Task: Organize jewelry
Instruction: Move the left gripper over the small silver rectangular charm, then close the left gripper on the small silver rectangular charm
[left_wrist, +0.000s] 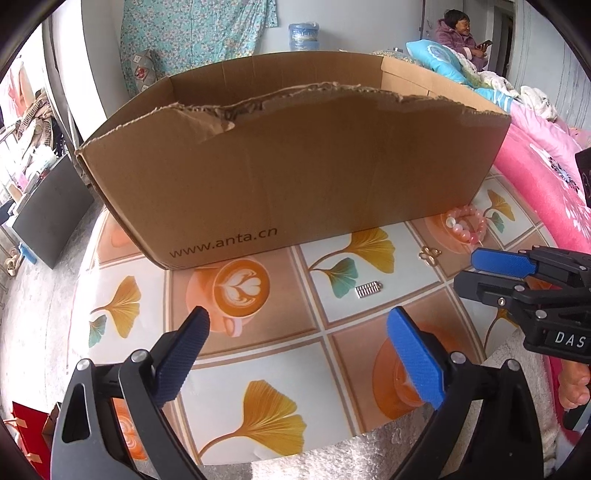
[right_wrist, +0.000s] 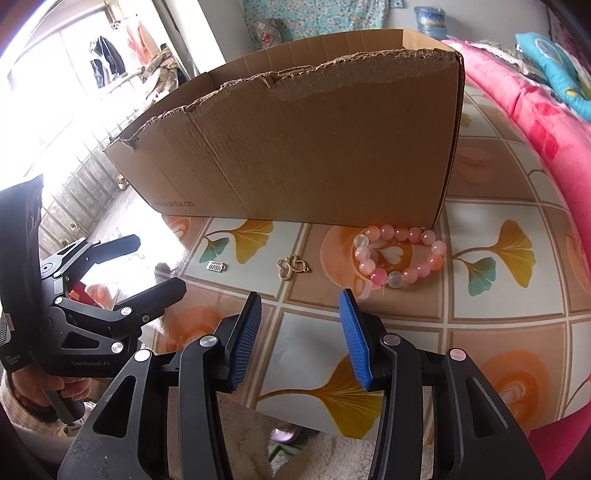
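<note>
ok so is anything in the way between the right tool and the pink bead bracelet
Nothing visible. The right tool hangs open over bare tablecloth, and the bracelet lies just ahead of it, slightly to the right, against the foot of the cardboard box. The gold charm lies off to the left, clear of that path.

Cardboard box (left_wrist: 295, 166): plain brown, dark "www.anta.cn" print low on its front wall. Tablecloth (left_wrist: 280, 354) under the box: white and peach squares, yellow-and-teal ginkgo leaves alternating with orange latte-art cups. Bead bracelet (right_wrist: 400, 260) at the box's right corner: pink, peach and milky white beads. Butterfly charm (right_wrist: 293, 266) left of the bracelet: gold. Small ribbed charm (right_wrist: 216, 266) further left: silver. Left gripper (left_wrist: 299, 354) and right gripper (right_wrist: 301, 339): black frames, blue ribbed pads. Blanket (right_wrist: 532, 110) right of the box: hot pink.
</note>
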